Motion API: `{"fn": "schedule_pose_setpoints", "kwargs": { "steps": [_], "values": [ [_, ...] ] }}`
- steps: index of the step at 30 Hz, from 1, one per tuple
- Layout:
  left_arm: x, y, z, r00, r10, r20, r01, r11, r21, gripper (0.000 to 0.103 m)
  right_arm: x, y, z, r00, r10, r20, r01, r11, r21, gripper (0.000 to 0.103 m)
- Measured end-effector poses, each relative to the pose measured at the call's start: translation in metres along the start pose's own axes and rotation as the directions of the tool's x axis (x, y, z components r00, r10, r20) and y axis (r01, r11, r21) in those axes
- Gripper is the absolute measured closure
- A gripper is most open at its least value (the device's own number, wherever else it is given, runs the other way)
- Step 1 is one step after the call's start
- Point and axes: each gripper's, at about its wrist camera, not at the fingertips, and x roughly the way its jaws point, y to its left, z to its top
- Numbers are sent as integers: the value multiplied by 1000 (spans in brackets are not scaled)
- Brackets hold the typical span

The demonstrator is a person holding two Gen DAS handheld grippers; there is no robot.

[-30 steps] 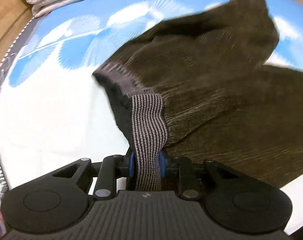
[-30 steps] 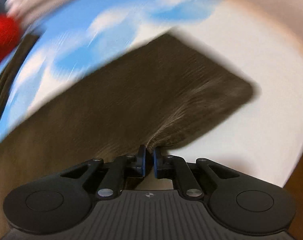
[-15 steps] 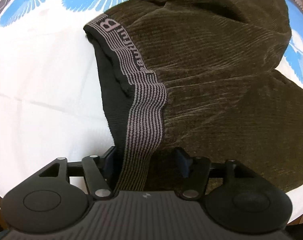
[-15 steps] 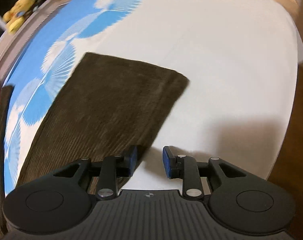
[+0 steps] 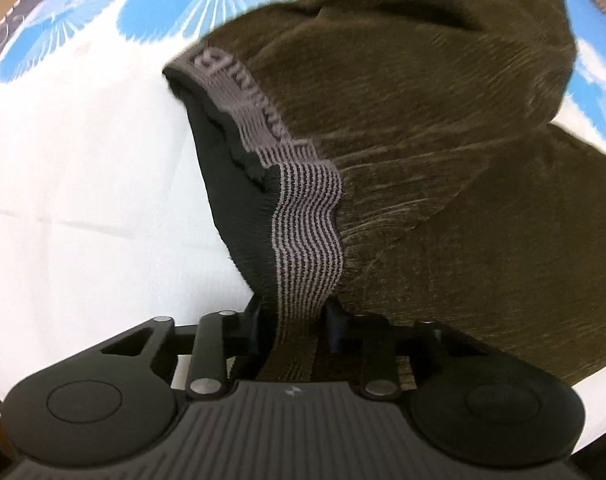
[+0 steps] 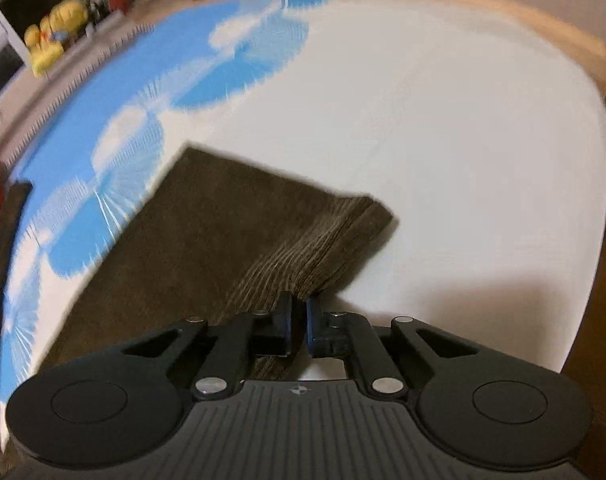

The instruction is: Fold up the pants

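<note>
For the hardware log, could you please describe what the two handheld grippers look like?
Both match. The left gripper and right gripper are matte black, each with a ribbed body bearing a small pale emblem, two round discs at the sides, linkage bars with silver pivot pins, and blue-padded fingers. No cables or sleeves show.

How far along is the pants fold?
Early. Done: the brown pants lie on the blue-and-white sheet, with the two legs apparently stacked at the hem. In hand: the left hand-held gripper is clamped on the striped waistband, and the right hand-held gripper pinches the hem edge. Left: bringing hem to waistband; no crosswise fold shows yet.
</note>
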Motion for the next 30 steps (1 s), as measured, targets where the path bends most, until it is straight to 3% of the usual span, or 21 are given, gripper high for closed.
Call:
{"fn": "schedule_pose_setpoints", "kwargs": {
  "steps": [3, 6, 8, 11, 14, 17, 20, 22, 25, 30],
  "values": [
    [-20, -8, -8, 997, -45, 57, 41, 996, 80, 75, -21, -4, 3, 997, -34, 66, 34, 999, -7, 98],
    [-34, -6, -18, 995, -74, 69, 64, 988, 141, 76, -29, -16, 1, 990, -128, 57, 127, 991, 33, 98],
    [-40, 0, -22, 996, -52, 73, 40, 986, 161, 78, -30, -23, -2, 987, -159, 20, 158, 986, 45, 97],
    [-44, 19, -24, 998, -20, 53, 12, 990, 139, 78, -20, -15, -15, 982, -157, -101, 150, 986, -73, 97],
    [-37, 28, -25, 1000, -9, -3, 10, 995, 98, 70, -15, -14, -23, 968, -185, -172, 171, 981, -90, 95],
    [-43, 19, -23, 997, 72, 15, -73, 990, 124, 67, -27, -13, -16, 965, -239, -105, 234, 971, -52, 86],
    [-66, 20, -11, 986, 115, 123, -124, 990, 68, 65, -47, -8, -10, 961, -278, 10, 278, 960, -21, 81],
    [-82, 17, -4, 971, 124, 202, -132, 991, 27, 65, -59, 2, -8, 968, -236, 84, 238, 971, -12, 81],
    [-98, -2, 11, 952, 80, 294, -87, 996, 11, 65, -71, 21, -4, 978, -126, 165, 138, 988, -65, 81],
    [-106, -64, 32, 910, -2, 415, -29, 997, 69, 70, -84, 76, -14, 969, 45, 243, 3, 981, -196, 81]
  ]
}}
